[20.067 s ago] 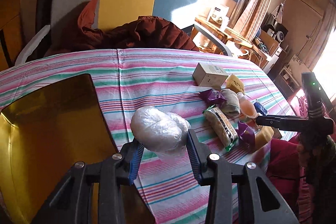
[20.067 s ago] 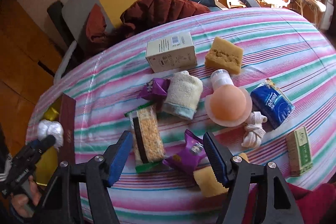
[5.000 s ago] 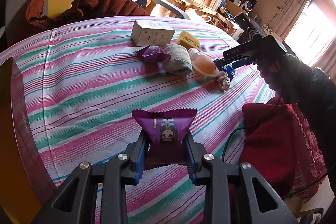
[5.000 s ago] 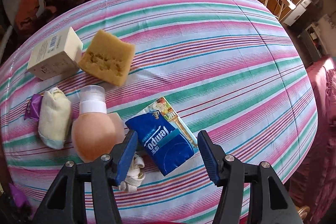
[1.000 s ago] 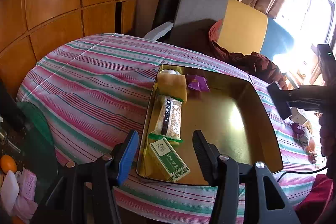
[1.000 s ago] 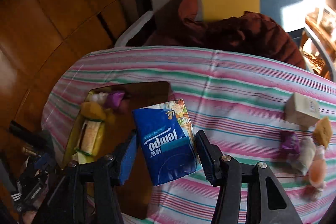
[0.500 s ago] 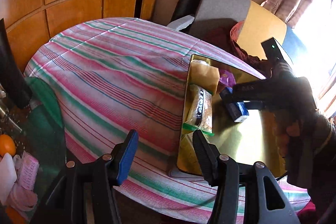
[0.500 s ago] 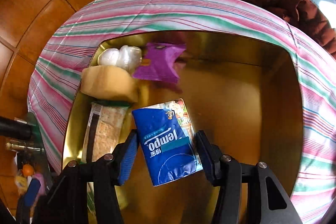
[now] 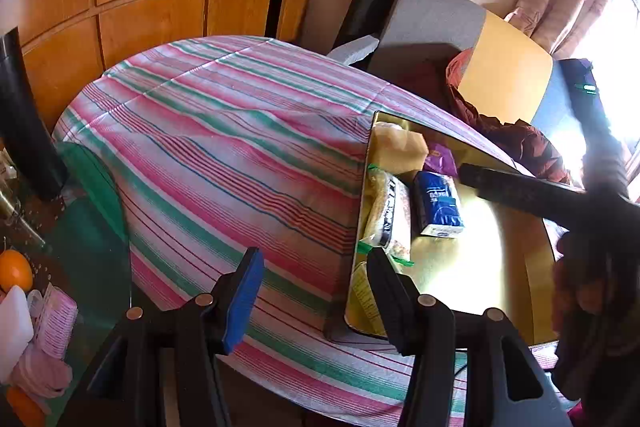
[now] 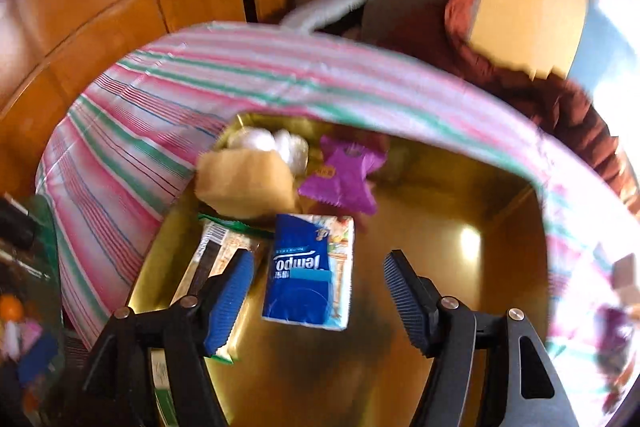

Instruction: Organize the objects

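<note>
A gold tray [image 10: 420,367] [image 9: 492,291] sits on the striped table. In it lie a blue Tempo tissue pack [image 10: 310,271] [image 9: 438,205], a yellow sponge [image 10: 246,185] [image 9: 400,147], a purple snack packet [image 10: 344,175] [image 9: 440,153], a white bagged bundle [image 10: 272,143], a cracker pack [image 10: 214,259] [image 9: 388,215] and a green box [image 10: 160,379]. My right gripper [image 10: 318,301] is open and empty just above the tissue pack, which lies loose between its fingers. My left gripper [image 9: 316,295] is open and empty at the tray's near left corner.
The striped tablecloth [image 9: 224,155] covers the round table. A chair with a dark red jacket [image 9: 516,135] stands behind it. A glass side table [image 9: 80,227] with an orange [image 9: 14,271] stands at left. More objects [image 10: 616,311] lie blurred at the table's right.
My right gripper has opened and let go of the tissue pack, which now lies in the tray beside the cracker pack. My left gripper has drifted left, still open.
</note>
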